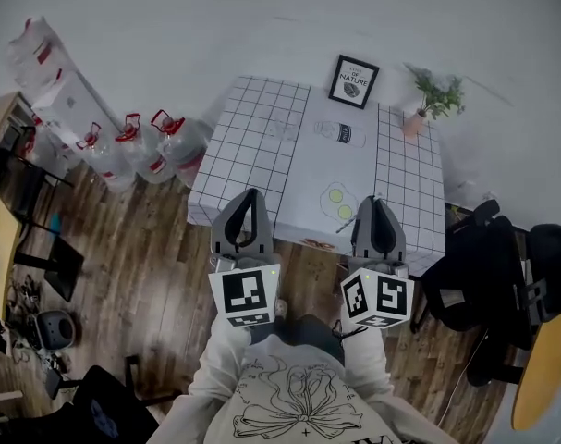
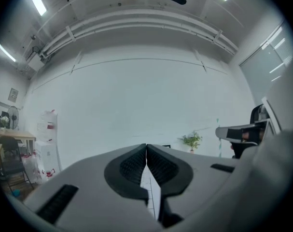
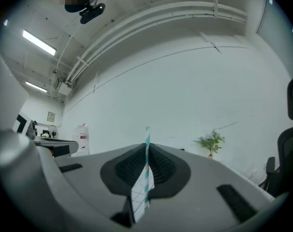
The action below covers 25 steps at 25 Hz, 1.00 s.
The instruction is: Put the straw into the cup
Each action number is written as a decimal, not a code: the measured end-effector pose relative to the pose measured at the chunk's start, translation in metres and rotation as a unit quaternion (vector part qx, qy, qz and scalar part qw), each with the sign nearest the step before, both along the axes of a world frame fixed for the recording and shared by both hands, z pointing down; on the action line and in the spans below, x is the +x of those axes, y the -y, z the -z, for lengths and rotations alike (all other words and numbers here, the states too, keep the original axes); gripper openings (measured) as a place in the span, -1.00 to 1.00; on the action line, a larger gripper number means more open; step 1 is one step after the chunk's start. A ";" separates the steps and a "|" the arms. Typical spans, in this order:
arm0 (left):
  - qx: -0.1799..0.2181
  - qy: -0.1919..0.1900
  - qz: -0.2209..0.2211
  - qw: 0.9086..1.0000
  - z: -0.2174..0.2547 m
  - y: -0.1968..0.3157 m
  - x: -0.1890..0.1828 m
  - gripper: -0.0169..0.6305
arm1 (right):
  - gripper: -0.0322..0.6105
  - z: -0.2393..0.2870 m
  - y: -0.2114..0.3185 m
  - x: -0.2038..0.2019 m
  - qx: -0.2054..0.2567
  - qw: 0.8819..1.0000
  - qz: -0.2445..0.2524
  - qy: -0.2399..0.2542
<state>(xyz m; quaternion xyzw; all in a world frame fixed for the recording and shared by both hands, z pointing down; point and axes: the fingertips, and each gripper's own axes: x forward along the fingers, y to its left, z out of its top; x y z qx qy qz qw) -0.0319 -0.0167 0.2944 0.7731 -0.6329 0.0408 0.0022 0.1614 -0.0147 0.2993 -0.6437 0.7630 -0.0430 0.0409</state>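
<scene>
My right gripper [image 1: 374, 200] [image 3: 146, 148] is shut on a teal-and-white striped straw [image 3: 147, 135] that stands upright between its pads. The left gripper [image 1: 252, 192] [image 2: 146, 147] is shut with nothing between its jaws. Both are held level, side by side, over the near edge of a table [image 1: 405, 178] with a grid-patterned cloth. What looks like a clear cup [image 1: 282, 129] stands towards the table's far side, well beyond both grippers. Beside it lies a clear item with a dark label [image 1: 341, 134]. From the head view I cannot make out the straw.
A framed picture [image 1: 353, 81] and a potted plant [image 1: 434, 98] stand at the table's far edge, and a lemon-slice print [image 1: 338, 202] lies near the right gripper. Several water jugs [image 1: 132, 151] sit on the floor at the left. Black office chairs [image 1: 497, 276] stand at the right.
</scene>
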 end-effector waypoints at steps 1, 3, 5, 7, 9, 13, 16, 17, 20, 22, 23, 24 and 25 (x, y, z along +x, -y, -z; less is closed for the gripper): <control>-0.004 0.000 0.001 1.000 -0.003 0.009 -0.005 -0.93 | -0.85 -0.002 0.008 -0.004 -0.003 1.000 0.000 0.001; -0.012 -0.001 0.006 1.000 -0.009 0.024 -0.013 -0.93 | -0.85 -0.007 0.024 -0.011 -0.009 1.000 0.004 -0.001; -0.020 -0.002 0.010 1.000 -0.016 0.037 -0.019 -0.93 | -0.85 -0.012 0.038 -0.017 -0.015 1.000 0.009 -0.003; -0.027 -0.001 0.013 1.000 -0.023 0.048 -0.023 -0.93 | -0.85 -0.019 0.050 -0.021 -0.021 1.000 0.013 -0.005; -0.032 -0.003 0.017 0.999 -0.029 0.061 -0.027 -0.93 | -0.85 -0.023 0.064 -0.025 -0.026 1.000 0.017 -0.005; -0.038 -0.005 0.028 0.999 -0.035 0.094 -0.031 -0.93 | -0.85 -0.030 0.101 -0.030 -0.031 0.999 0.027 -0.006; -0.039 -0.004 0.031 0.999 -0.036 0.118 -0.032 -0.93 | -0.85 -0.031 0.130 -0.034 -0.031 0.999 0.033 -0.001; -0.037 -0.004 0.032 0.999 -0.036 0.120 -0.037 -0.93 | -0.85 -0.030 0.135 -0.040 -0.029 0.999 0.036 -0.001; -0.031 -0.010 0.038 0.999 -0.037 0.118 -0.058 -0.93 | -0.85 -0.027 0.136 -0.064 -0.018 0.999 0.045 -0.002; -0.032 -0.012 0.045 0.998 -0.040 0.128 -0.065 -0.93 | -0.85 -0.027 0.149 -0.073 -0.017 0.998 0.053 -0.001; -0.033 -0.012 0.049 0.998 -0.041 0.137 -0.066 -0.93 | -0.85 -0.027 0.161 -0.074 -0.017 0.998 0.057 0.000; -0.034 -0.013 0.053 0.998 -0.042 0.148 -0.065 -0.93 | -0.85 -0.027 0.174 -0.075 -0.018 0.998 0.062 0.002; -0.036 -0.013 0.056 0.998 -0.043 0.160 -0.065 -0.93 | -0.85 -0.028 0.188 -0.075 -0.019 0.998 0.067 0.003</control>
